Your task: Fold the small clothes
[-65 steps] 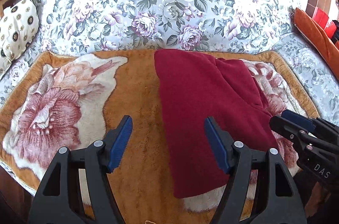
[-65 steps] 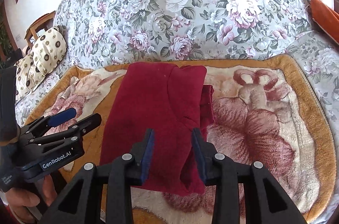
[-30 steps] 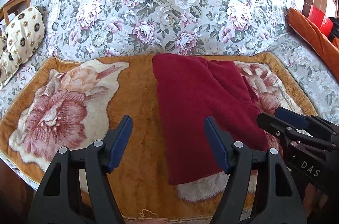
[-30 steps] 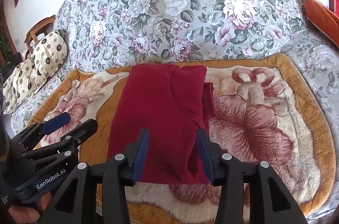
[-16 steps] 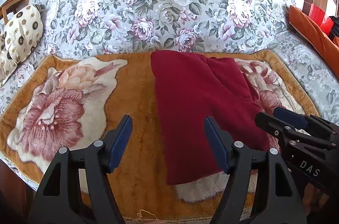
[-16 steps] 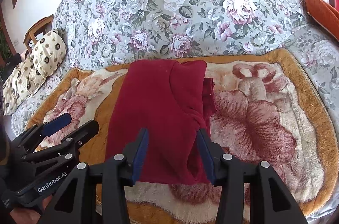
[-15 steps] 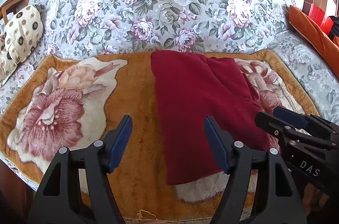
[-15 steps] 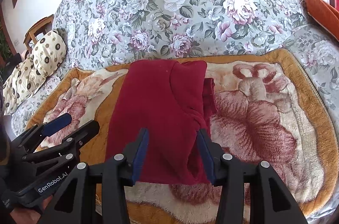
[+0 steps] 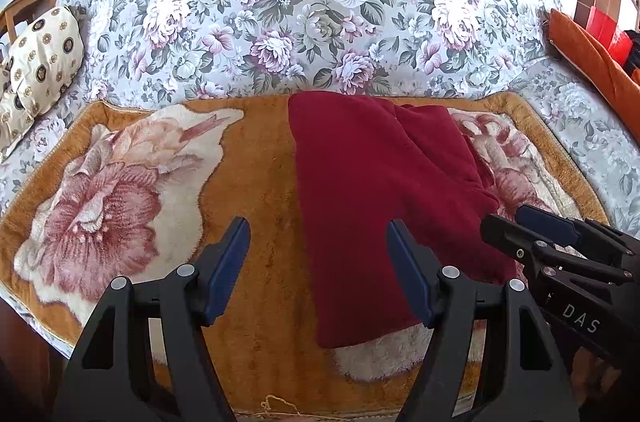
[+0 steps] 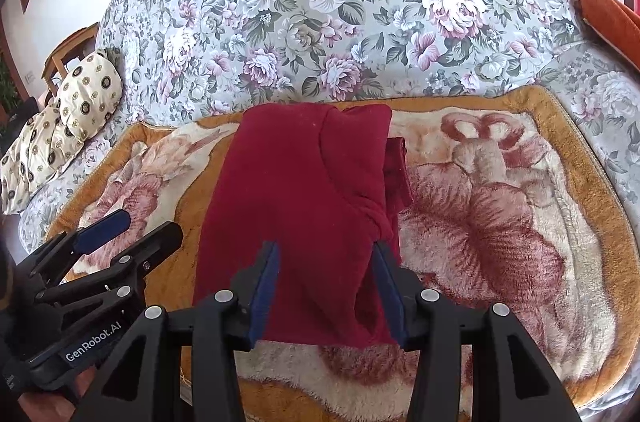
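Observation:
A dark red garment [image 9: 380,182] lies folded into a long strip on an orange plush blanket [image 9: 256,182] with a rose pattern. A narrow flap shows along its right side [image 10: 396,166]. My left gripper [image 9: 317,224] hovers open over the garment's left edge, near its front end, with nothing between its pads. My right gripper [image 10: 325,246] hangs open above the garment's [image 10: 296,190] near end, and the cloth shows below the gap. Each gripper appears in the other's view: the right gripper [image 9: 504,218] by the garment's right edge, the left gripper [image 10: 150,222] over the blanket [image 10: 500,222] to the garment's left.
The blanket lies on a bed with a floral cover [image 9: 320,2]. A cream patterned pillow [image 9: 44,62] and a wooden chair [image 10: 68,50] are at the far left. An orange cushion [image 9: 592,62] is at the right. The blanket's front edge [image 9: 280,410] runs just below the grippers.
Since the oldest frames both grippers have drawn back slightly from the garment and the right jaws stand a little wider. Over the last second nothing has visibly moved.

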`<control>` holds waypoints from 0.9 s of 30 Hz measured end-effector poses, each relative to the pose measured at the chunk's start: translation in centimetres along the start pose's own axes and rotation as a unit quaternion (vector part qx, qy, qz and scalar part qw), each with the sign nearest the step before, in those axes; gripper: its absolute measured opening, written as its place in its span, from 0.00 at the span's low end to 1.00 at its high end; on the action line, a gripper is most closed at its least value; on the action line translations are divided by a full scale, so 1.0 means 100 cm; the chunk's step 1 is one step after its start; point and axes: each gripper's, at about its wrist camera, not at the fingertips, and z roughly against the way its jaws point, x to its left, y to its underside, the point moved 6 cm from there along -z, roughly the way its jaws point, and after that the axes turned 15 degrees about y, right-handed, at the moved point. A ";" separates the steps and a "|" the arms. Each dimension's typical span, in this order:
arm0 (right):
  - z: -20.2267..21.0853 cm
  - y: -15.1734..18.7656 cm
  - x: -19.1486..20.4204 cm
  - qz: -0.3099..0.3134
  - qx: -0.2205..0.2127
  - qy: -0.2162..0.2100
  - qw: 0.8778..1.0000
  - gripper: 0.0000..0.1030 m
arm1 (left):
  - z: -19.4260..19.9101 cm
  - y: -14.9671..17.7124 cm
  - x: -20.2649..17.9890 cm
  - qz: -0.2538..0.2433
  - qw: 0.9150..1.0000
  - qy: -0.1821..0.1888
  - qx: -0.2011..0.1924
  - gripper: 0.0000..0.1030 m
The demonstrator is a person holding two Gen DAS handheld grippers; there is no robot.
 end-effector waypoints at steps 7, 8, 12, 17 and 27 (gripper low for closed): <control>-0.001 -0.001 0.000 -0.001 0.001 -0.001 1.000 0.45 | 0.001 0.000 0.001 -0.001 1.000 -0.001 -0.001 0.68; -0.001 -0.001 0.000 -0.001 0.000 -0.002 1.000 0.45 | 0.000 0.000 0.001 -0.001 1.000 0.000 0.000 0.68; -0.001 -0.001 0.002 0.000 0.000 -0.003 1.000 0.45 | 0.001 0.000 0.001 -0.002 1.000 -0.001 0.000 0.68; -0.001 0.000 0.003 0.000 0.000 -0.004 1.000 0.45 | 0.000 0.000 0.001 0.000 1.000 -0.002 0.000 0.68; -0.003 0.003 0.007 0.002 0.004 -0.004 1.000 0.45 | 0.000 0.000 0.002 -0.003 1.000 -0.003 0.000 0.68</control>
